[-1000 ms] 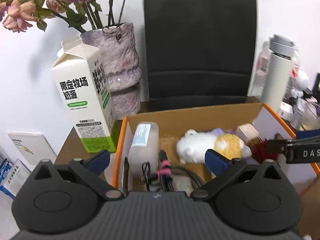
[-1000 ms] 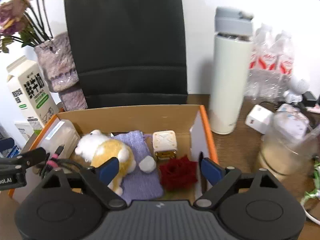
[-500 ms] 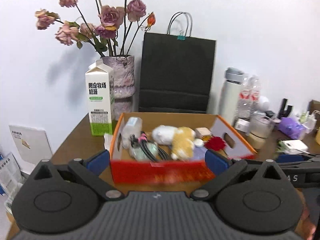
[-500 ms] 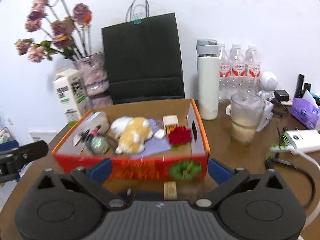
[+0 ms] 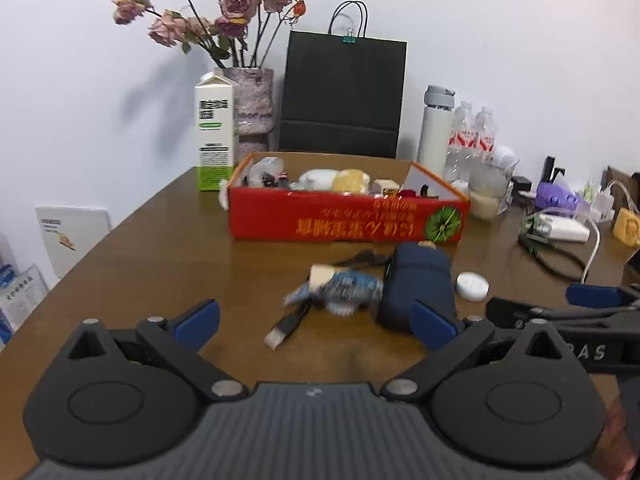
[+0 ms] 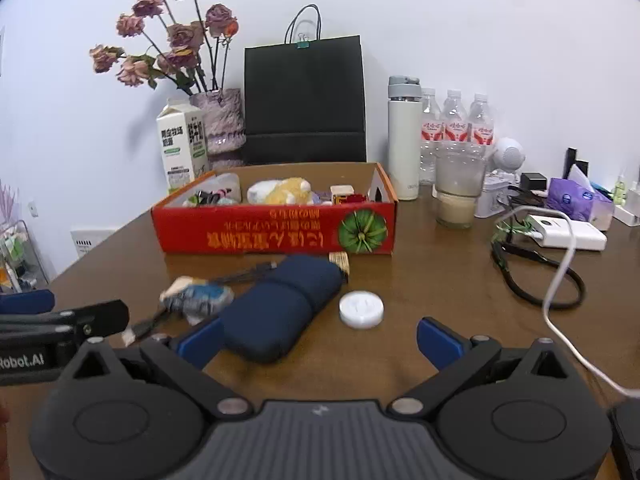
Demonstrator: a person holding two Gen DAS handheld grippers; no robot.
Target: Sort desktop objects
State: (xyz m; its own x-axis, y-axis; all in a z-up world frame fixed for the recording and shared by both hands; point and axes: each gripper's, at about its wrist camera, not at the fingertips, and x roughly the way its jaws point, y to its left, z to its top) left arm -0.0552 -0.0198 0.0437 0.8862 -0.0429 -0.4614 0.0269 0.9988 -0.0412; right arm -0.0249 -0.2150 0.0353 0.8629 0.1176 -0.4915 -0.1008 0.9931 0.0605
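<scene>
A red cardboard box [image 5: 344, 220] [image 6: 276, 232] stands on the brown table and holds a plush toy [image 6: 280, 192], cables and small items. In front of it lie a dark blue pouch [image 5: 420, 280] [image 6: 280, 300], a crumpled blue-white wrapper [image 5: 340, 286] [image 6: 200, 294], a black USB cable [image 5: 284, 328] and a white round disc [image 5: 472, 286] [image 6: 361, 309]. My left gripper [image 5: 316, 324] is open and empty, near the wrapper. My right gripper [image 6: 318, 340] is open and empty, near the pouch and disc.
Behind the box stand a milk carton [image 5: 214, 136], a vase of dried roses [image 5: 252, 100], a black paper bag [image 5: 340, 100], a white flask [image 6: 404, 140] and water bottles [image 6: 456, 132]. A cup [image 6: 458, 188], white charger [image 6: 568, 234], cables [image 6: 536, 276] and a tissue pack [image 6: 576, 200] lie right.
Both grippers have pulled back and up from over the box. The table in front of the box, with the pouch, wrapper, cable and disc, has come into view.
</scene>
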